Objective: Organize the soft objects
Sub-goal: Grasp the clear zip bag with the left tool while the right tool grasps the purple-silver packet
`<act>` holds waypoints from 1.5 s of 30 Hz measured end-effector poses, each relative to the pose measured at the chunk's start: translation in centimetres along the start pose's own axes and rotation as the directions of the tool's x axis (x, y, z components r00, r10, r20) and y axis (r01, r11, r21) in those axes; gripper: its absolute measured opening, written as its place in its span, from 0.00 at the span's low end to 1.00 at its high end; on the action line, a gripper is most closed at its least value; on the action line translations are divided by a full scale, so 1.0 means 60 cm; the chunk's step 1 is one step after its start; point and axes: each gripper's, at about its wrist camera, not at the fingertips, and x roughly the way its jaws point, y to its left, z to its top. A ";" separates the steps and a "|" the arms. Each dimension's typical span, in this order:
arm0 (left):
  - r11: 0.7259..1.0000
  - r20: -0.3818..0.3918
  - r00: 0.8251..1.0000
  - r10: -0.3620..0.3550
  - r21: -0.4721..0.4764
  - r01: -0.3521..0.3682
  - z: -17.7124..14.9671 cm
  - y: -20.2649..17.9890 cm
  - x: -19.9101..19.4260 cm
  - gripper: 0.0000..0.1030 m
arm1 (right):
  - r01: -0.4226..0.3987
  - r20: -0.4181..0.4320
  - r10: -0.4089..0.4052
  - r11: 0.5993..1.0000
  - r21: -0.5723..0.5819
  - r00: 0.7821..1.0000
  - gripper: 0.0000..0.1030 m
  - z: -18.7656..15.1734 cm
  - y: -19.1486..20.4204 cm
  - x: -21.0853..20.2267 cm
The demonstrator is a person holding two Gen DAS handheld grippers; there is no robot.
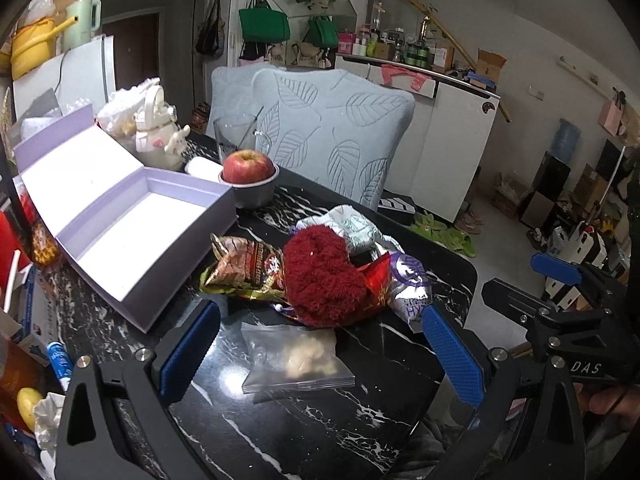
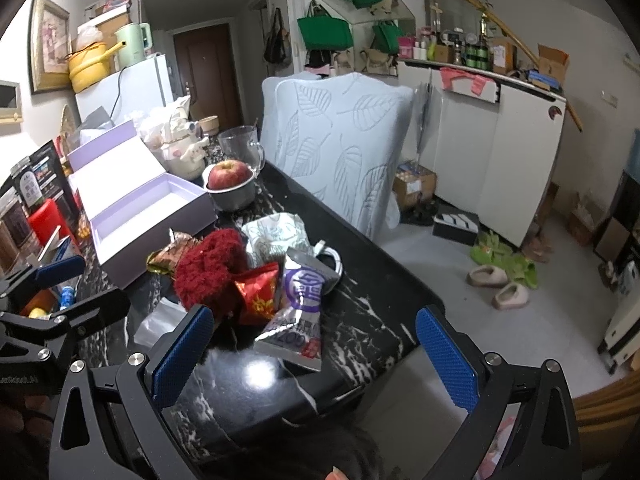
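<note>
1. The black marble counter (image 1: 280, 432) is seen carrying the whole pile, with a leaf-patterned chair back (image 1: 332, 136) behind it.
2. An open lavender box (image 1: 132, 232), empty and lid-up, is set at the left of the pile; it is judged the likely place for the soft things.
3. The left hand-held gripper (image 1: 320, 348) is held low over the counter with its blue pads wide apart and nothing between them; the right hand-held gripper (image 2: 316, 356) is likewise spread and empty, at the counter's near edge.
4. The red fuzzy plush (image 1: 324, 280) is found in the middle of the pile, touching a brown snack packet (image 1: 244, 268) on its left and a red-gold packet (image 1: 378, 280) on its right, with a silver-purple pouch (image 2: 296, 304) beside that.
5. A clear zip bag of pale pieces (image 1: 296, 360) is lying flat just in front of the left pads.
6. The plush is best approached from above and pinched through its bulk, so that neighbouring packets are not dragged along.
7. A gentle closure is advised, since the crinkly wrappers may slip.
</note>
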 end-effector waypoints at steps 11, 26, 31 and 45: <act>0.999 -0.103 0.995 -0.020 -0.030 0.017 -0.027 0.022 0.076 1.00 | -0.031 -0.063 0.033 0.999 0.021 0.997 1.00 -0.022 -0.014 0.058; 0.998 -0.262 0.965 0.032 -0.052 -0.047 -0.064 0.052 0.171 1.00 | -0.038 -0.136 0.040 0.999 0.019 0.990 1.00 -0.034 -0.023 0.120; 0.997 -0.296 0.954 0.044 -0.051 -0.062 -0.070 0.059 0.185 1.00 | -0.045 -0.156 0.046 0.999 0.011 0.987 1.00 -0.032 -0.020 0.142; 0.998 -0.266 0.963 0.035 -0.034 -0.046 -0.063 0.057 0.186 0.80 | -0.102 -0.170 0.103 0.995 0.012 0.980 0.89 -0.021 -0.032 0.190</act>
